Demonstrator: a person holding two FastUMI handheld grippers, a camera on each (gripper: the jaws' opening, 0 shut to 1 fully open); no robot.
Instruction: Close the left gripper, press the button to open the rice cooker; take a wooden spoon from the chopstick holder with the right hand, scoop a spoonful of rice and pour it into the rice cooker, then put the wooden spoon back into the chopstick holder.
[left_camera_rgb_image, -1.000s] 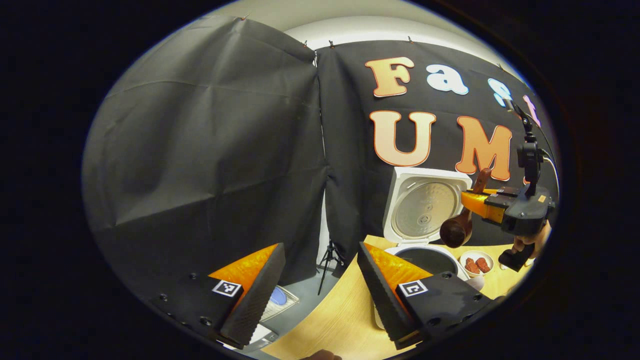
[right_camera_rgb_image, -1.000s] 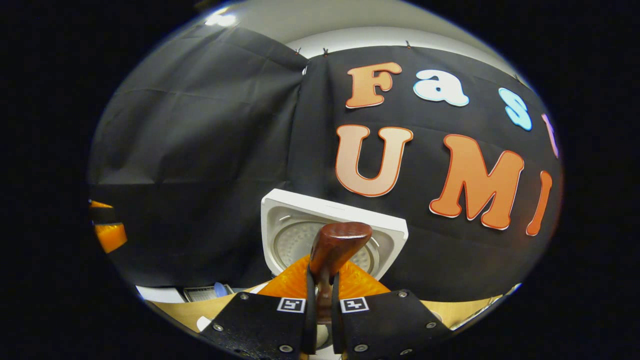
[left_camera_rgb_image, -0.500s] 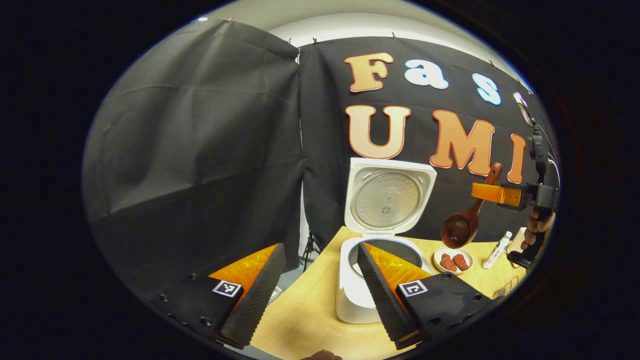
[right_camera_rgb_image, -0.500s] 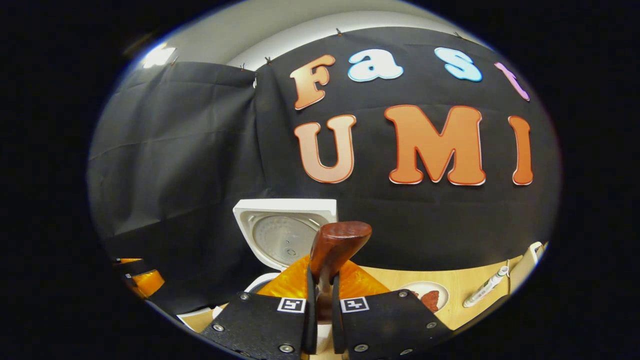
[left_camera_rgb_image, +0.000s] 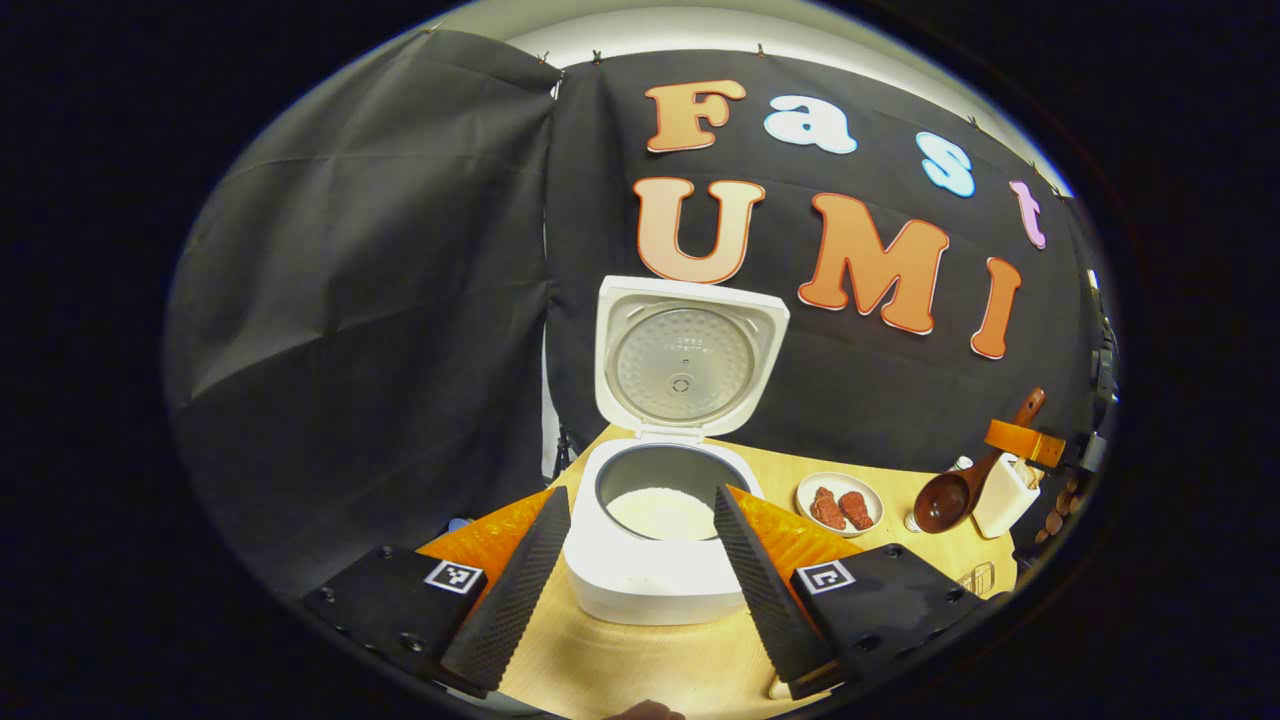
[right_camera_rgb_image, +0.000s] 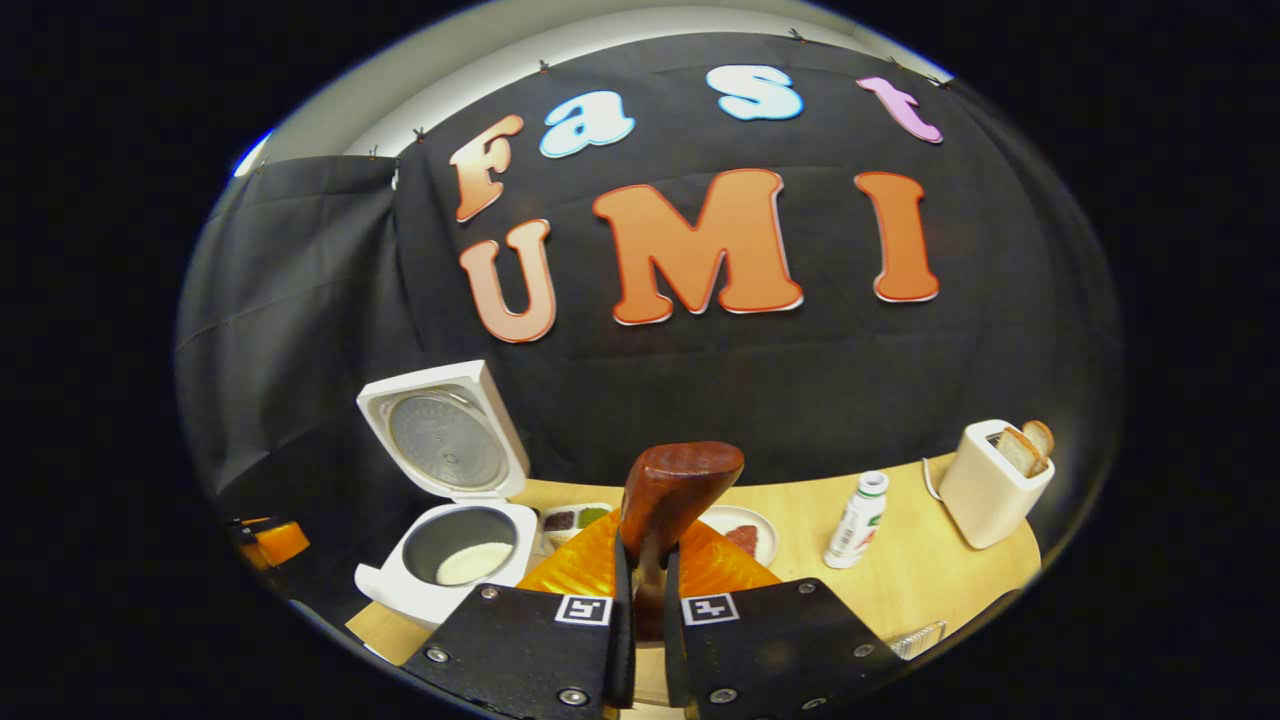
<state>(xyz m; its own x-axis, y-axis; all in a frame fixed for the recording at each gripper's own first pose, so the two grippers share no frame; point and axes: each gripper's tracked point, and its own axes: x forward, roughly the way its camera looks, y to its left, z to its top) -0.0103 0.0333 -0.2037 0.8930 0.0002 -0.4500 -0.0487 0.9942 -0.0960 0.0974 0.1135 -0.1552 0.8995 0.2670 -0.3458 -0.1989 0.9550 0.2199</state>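
Observation:
The white rice cooker (left_camera_rgb_image: 640, 575) stands open on the wooden table, lid (left_camera_rgb_image: 685, 355) upright and white rice (left_camera_rgb_image: 660, 512) in the pot. My left gripper (left_camera_rgb_image: 640, 495) is open in front of it, a finger on each side, touching nothing. At the far right the wooden spoon (left_camera_rgb_image: 950, 495) hangs bowl down above the table, held by the right gripper (left_camera_rgb_image: 1022, 441). In the right gripper view my right gripper (right_camera_rgb_image: 645, 560) is shut on the spoon's handle (right_camera_rgb_image: 680, 480), whose end sticks up. The cooker (right_camera_rgb_image: 450, 560) sits to its left.
A plate of red food (left_camera_rgb_image: 840, 505) lies right of the cooker. A small bottle (right_camera_rgb_image: 858, 520) and a white toaster (right_camera_rgb_image: 990, 480) with bread stand at the right. A dish with dark and green food (right_camera_rgb_image: 570, 518) is behind the fingers. A wire-mesh object (right_camera_rgb_image: 915, 640) sits at the table's front edge.
The right gripper has carried the spoon right and down, away from above the cooker. The left gripper's view has swung right, so the cooker now sits between its open fingers.

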